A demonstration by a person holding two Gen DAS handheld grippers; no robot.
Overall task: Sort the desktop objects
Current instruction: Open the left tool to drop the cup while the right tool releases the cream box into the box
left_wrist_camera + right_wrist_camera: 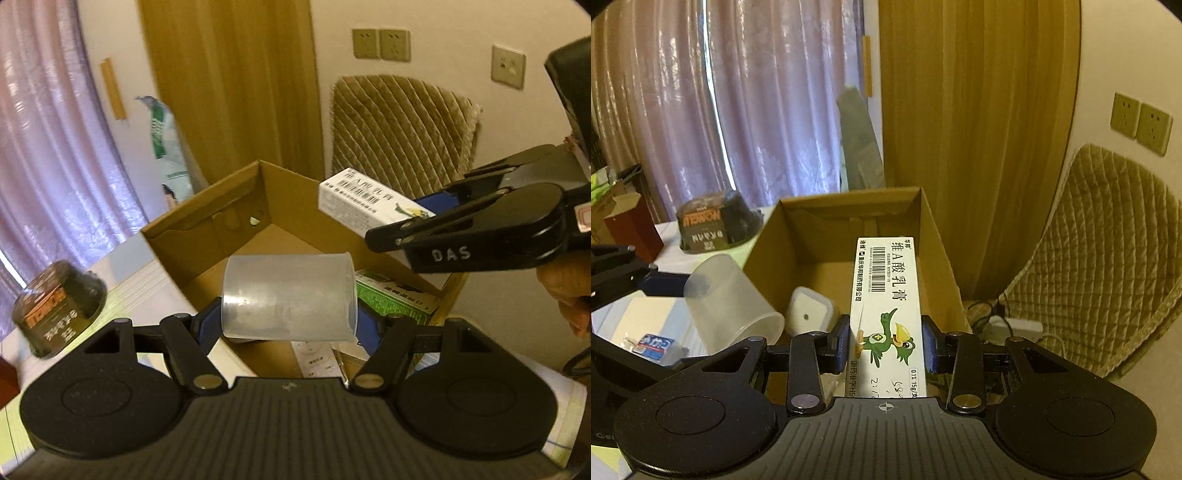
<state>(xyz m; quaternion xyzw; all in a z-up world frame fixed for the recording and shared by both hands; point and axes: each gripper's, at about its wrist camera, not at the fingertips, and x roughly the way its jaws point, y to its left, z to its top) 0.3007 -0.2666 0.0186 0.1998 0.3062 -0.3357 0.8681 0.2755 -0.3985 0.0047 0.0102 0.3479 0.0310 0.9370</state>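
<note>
Both grippers matte black plastic, same build. Left gripper (290, 317): ribbed centre body, round disc housing each side, triangular cutouts, silver pivot screws on linkage arms, blue finger pads (207, 325). Right gripper (886, 343): same layout, small crosshair mark on body (white "DAS" lettering on its side, seen from left wrist). Hand (569, 295) bare, sleeve not visible.

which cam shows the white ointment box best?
Right wrist. The ointment box lies lengthwise between the right gripper pads over the cardboard box, printed face readable. Left wrist catches only its barcode end, angled, partly behind the gripper.
</note>
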